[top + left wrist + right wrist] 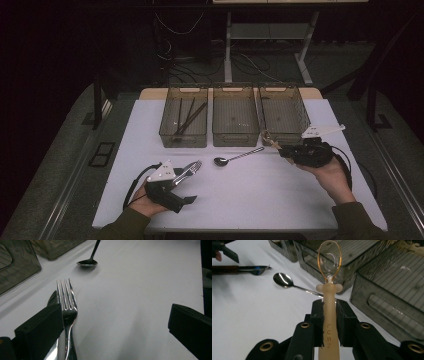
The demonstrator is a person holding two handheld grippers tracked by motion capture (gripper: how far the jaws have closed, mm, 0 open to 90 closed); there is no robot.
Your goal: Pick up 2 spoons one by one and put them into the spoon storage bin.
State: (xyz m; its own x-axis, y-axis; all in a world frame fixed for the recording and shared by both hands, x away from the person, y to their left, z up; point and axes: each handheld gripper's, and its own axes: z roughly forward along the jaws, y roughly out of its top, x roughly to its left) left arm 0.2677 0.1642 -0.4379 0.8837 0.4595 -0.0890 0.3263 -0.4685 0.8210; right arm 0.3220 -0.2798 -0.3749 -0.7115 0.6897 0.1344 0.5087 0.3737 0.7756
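Taking the steel spoon (237,156) on the white table (240,200) as the landmark: nearest the person and to the spoon's left, the left hand-held gripper (187,186) rests with its black blocky jaws spread well apart. A shiny metal fork (189,170), four slim tines pointing toward the spoon's bowl, lies along the inner face of one jaw beside a second piece of dark cutlery; the other jaw stands clear of both.

The steel spoon itself lies flat, its polished oval bowl toward the fork and its thin handle running away to the right.

At the handle end, just right of the spoon, the right hand-held gripper (329,322) is clamped on the matte, pale, rounded handle of a plastic spoon (329,290), whose clear amber-rimmed bowl is raised off the table.

Beyond the steel spoon stand three smoky translucent rectangular bins (235,135) with ribbed floors, side by side; the left bin (170,131) holds dark chopsticks (189,120).
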